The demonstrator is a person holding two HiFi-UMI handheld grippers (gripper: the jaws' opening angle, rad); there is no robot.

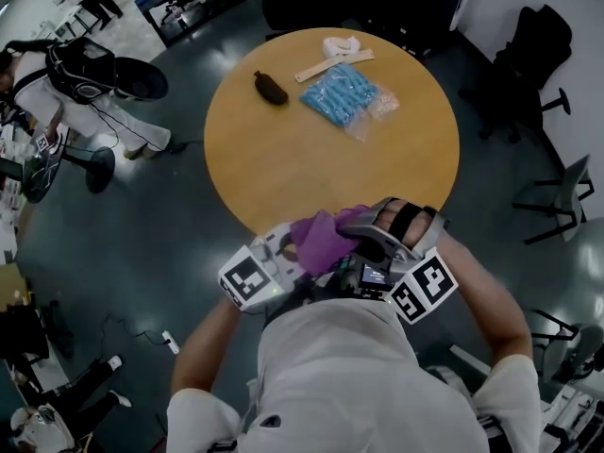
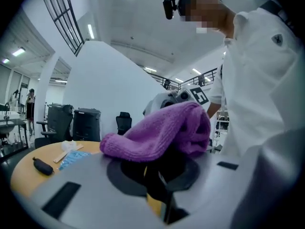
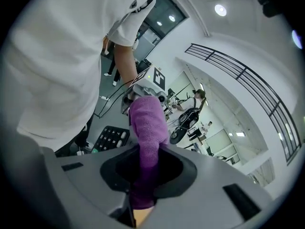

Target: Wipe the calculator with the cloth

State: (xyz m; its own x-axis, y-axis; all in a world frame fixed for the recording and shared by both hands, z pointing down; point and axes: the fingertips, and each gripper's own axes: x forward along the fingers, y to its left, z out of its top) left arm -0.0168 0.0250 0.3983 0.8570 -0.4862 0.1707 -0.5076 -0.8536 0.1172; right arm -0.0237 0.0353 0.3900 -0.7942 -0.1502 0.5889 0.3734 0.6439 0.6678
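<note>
Plainly, a drop is the risk: the left gripper [image 1: 283, 253] pinches the calculator [image 3: 110, 140] by one thin edge, held out past the near edge of the table [image 1: 283, 159] — over the floor [image 1: 142, 281]. The right gripper [image 1: 373, 239] is clamped on the purple cloth [image 1: 321, 239] draped over it — a hard rub could lever the calculator loose.

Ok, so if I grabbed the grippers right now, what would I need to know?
Left gripper: shut on what looks like the calculator, held up off the table.
Right gripper: shut on the cloth, which drapes over the calculator.
Done: both are lifted and the cloth is on the calculator.
Left: rub the cloth over it. How much is already wiped, I cannot tell.
</note>
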